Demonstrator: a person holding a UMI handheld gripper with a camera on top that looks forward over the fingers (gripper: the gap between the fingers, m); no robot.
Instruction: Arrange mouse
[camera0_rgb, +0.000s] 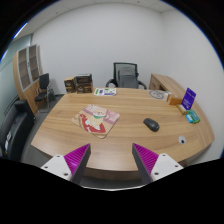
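Looking out over a big oval wooden conference table (70, 125), I have my gripper (112, 160) held above its near edge, fingers spread wide with nothing between them — only the bare tabletop shows in the gap. The magenta pads (76, 156) face each other at either side.

The black mouse (151, 124) lies on the table beyond the fingers, out ahead of the right one and well apart from it, roughly midway between the near edge and the far edge. To its left, nearer the table's middle, sits a pink and red packet (94, 121) lying flat, with a small light booklet (103, 91) further back by the far edge. Toward the table's right end I can see a purple upright card (189, 97), a teal object (192, 117) just in front of it, and a small white round thing (183, 141) close to the near right edge — I can't tell what that one is.

A black office chair (124, 74) stands behind the far edge, a wooden shelf unit (28, 70) against the left wall.
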